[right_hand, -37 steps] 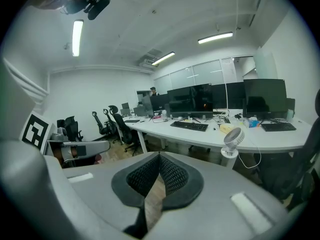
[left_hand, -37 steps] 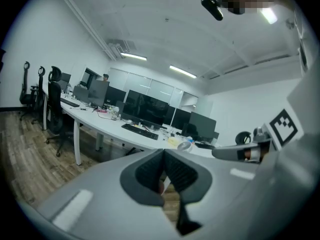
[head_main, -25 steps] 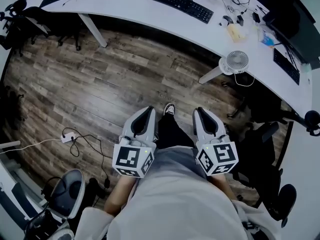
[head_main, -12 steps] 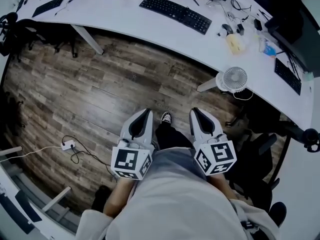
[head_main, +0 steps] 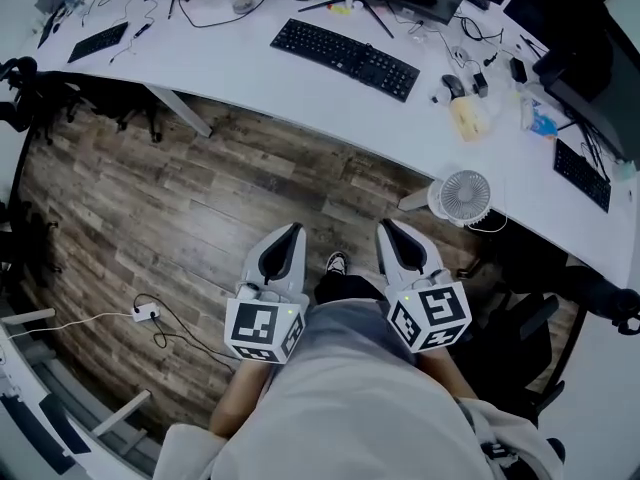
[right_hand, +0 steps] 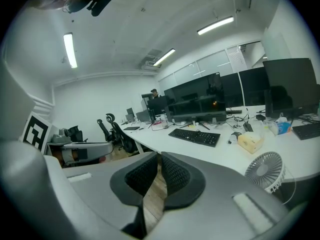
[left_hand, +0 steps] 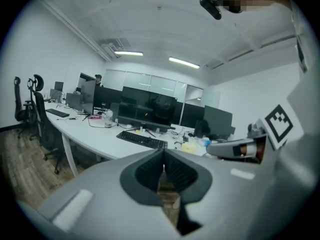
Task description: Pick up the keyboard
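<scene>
Keyboard (head_main: pixel 345 58) lies flat on the white desk (head_main: pixel 230 73), in front of the monitors and parallel to the desk's near edge. It's well apart from both your tools, ahead of them, with wood floor (head_main: pixel 200 188) in between. Your left tool (head_main: pixel 294 230) and right tool (head_main: pixel 384 226) are side by side at your waist, pointing toward the desk. Both are closed, jaws together, nothing in them. Mouse (head_main: pixel 453 86) sits just right of the keyboard. Fan (head_main: pixel 466 196) shows by the desk's near edge, ahead-right of your right tool.
</scene>
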`<state>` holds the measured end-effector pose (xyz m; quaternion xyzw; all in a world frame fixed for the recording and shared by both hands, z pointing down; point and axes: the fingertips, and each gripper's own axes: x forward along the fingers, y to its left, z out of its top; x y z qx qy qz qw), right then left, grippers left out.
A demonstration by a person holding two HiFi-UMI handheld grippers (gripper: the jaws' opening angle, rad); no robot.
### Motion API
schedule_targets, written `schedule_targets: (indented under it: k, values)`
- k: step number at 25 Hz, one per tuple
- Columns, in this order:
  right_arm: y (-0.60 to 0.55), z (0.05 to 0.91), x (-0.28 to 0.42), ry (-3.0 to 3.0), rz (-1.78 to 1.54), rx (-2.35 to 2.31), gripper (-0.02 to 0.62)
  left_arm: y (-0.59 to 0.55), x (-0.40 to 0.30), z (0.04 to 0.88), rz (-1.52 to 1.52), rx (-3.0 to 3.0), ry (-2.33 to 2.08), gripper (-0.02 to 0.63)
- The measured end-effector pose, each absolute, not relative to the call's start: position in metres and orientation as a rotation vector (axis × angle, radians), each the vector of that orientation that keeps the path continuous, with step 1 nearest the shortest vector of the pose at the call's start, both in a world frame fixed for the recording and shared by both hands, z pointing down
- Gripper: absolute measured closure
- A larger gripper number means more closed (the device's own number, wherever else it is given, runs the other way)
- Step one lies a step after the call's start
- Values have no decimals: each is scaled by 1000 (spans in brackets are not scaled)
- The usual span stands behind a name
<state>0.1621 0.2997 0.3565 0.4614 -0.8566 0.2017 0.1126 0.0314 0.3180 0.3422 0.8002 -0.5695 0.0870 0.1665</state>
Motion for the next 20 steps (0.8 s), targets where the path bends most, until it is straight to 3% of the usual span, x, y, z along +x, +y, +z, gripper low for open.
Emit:
schedule_targets:
  k: [20]
  values:
    - [240,364,196,-2473,650,1438,569,253,66,348,336,2339,-1520,606]
